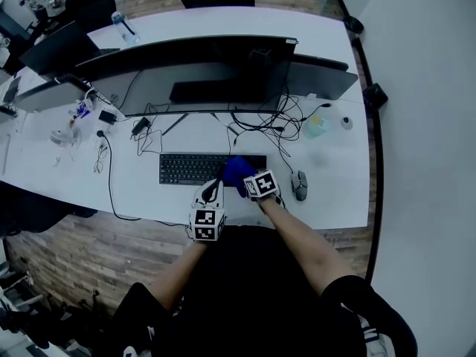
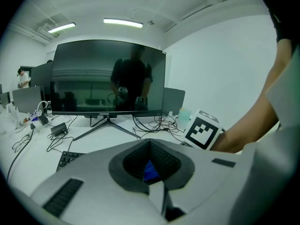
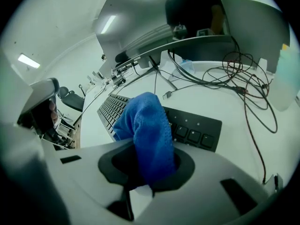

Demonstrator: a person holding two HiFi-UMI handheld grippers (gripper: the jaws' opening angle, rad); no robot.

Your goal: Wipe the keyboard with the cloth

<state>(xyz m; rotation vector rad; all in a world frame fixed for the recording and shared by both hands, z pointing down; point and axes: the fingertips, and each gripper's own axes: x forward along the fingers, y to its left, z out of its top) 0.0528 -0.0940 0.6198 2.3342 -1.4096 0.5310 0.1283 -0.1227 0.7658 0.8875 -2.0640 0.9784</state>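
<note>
Right gripper (image 1: 242, 180), in the head view, is seen clamped on a blue cloth (image 1: 236, 171) over the right end of a black keyboard (image 1: 190, 168). The keyboard lies on the white desk (image 1: 327, 192) in front of a wide monitor (image 1: 201, 73), its long axis running left to right. Nearly all of its keys are therefore found to the left of the cloth. The left gripper (image 1: 214, 190) is held just beside the cloth, at the keyboard's near edge. A mouse (image 1: 299, 184) is seen to the right, apart from the keyboard.

In the left gripper view, the jaws are seen drawn together with nothing clearly pinched. A scrap of blue (image 2: 151, 170) shows through the hollow between them and is judged to be the cloth beyond. The right gripper's marker cube (image 2: 202, 130) is seen close by on the right.

In the right gripper view, the cloth is held bunched between the jaws and stands over the keyboard's right block of keys (image 3: 192, 132). Whether it touches the keys cannot be told. The main rows (image 3: 110, 109) stretch away to the left, so a leftward sweep along the long axis is judged to be called for, with the right gripper as the working one.
</note>
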